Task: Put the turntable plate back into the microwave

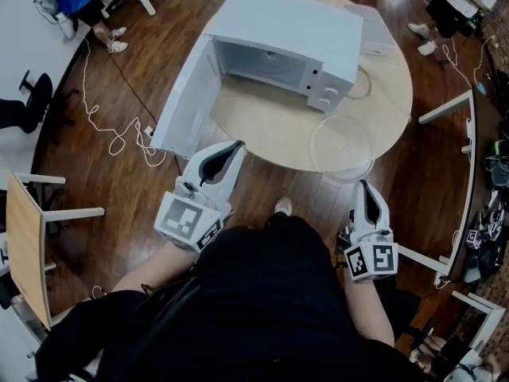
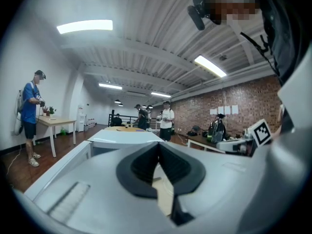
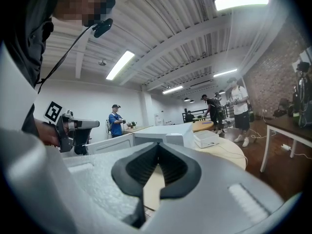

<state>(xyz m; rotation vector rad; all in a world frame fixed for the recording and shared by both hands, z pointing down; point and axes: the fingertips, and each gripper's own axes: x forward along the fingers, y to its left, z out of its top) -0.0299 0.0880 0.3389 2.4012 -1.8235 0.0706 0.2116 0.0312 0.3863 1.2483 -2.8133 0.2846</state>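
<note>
The clear glass turntable plate (image 1: 342,144) lies on the round wooden table (image 1: 262,134), near its front edge and in front of the microwave's control panel. The white microwave (image 1: 286,42) stands further back, its door (image 1: 184,102) swung open to the left and its cavity empty. My left gripper (image 1: 238,145) is shut and empty, its tip just short of the table edge below the open door. My right gripper (image 1: 364,185) is also shut and empty, off the table just below the plate. Both gripper views look level toward the microwave (image 2: 124,136) (image 3: 161,133).
A flat white box (image 1: 374,37) with a cable lies on the table behind the microwave. A white cable (image 1: 111,134) trails across the floor at the left. A wooden desk (image 1: 24,245) stands at left and white table frames (image 1: 445,106) at right. Other people stand around the room.
</note>
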